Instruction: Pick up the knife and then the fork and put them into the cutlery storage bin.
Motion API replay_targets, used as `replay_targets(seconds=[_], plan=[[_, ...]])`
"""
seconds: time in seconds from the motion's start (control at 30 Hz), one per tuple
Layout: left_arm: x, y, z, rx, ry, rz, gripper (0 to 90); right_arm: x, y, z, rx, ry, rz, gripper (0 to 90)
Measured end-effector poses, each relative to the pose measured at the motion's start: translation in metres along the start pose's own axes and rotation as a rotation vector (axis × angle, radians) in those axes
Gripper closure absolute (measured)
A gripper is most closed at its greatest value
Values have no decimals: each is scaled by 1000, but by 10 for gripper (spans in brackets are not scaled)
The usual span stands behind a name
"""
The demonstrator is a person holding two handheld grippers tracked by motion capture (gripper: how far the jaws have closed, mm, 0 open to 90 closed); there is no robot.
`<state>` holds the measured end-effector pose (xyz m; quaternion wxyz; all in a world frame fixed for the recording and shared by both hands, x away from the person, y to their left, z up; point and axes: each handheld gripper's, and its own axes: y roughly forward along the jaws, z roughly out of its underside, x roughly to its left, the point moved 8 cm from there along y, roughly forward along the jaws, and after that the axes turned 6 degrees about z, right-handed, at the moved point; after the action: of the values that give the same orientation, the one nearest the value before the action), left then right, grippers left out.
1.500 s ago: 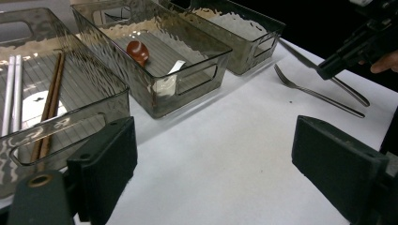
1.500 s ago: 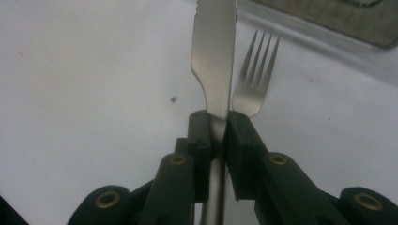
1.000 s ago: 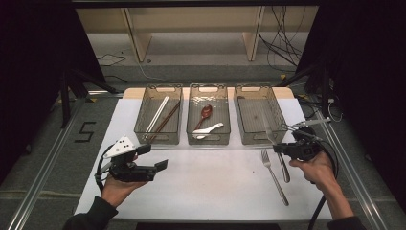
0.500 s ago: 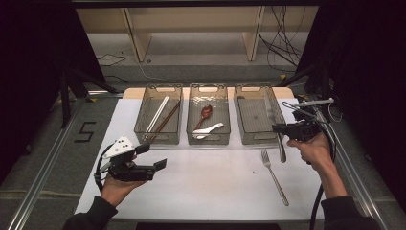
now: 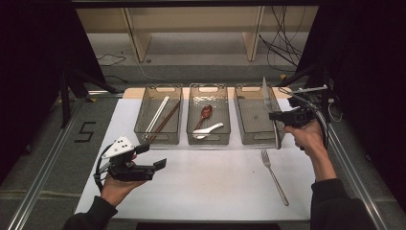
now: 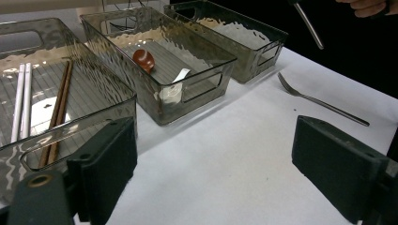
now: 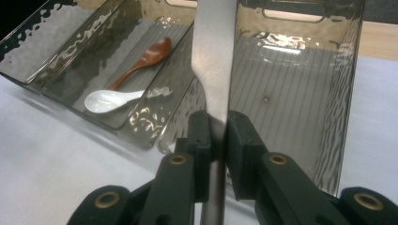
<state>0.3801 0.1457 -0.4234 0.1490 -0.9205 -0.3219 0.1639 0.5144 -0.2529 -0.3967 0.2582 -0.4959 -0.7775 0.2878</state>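
Over right bin (image 5: 253,117), my right gripper (image 5: 276,115) pinched table knife (image 5: 269,106) at mid-length, blade pointing up and away. Left gripper (image 5: 155,157) waited near table's front-left, jaws spread, empty. Chopsticks (image 5: 160,116) lay sorted in left bin (image 5: 159,139), spoons (image 5: 207,123) in middle bin (image 5: 208,140). Judged sorting mostly done; knife unreleased, fork (image 5: 273,174) left on table (image 5: 215,187).

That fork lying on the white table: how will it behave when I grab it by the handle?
The fork looks like polished metal, so probably stiff but slippery between flat jaws. It lies flat on the table, so getting under its thin handle may be awkward. Gripped off-centre, its long length might make it pivot.
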Motion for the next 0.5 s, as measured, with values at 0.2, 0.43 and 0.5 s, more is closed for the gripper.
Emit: replay_targets(seconds=[0.2,0.43,0.5], plan=[[0,0,0,-2,-1,2,140,-1,8,-17,2,3,16,813],[0,-1,0,-3,0,4,140,-3,21,-31,7,24,31,813],[0,-1,0,-4,-5,4,140,-2,24,-33,8,30,30,813]])
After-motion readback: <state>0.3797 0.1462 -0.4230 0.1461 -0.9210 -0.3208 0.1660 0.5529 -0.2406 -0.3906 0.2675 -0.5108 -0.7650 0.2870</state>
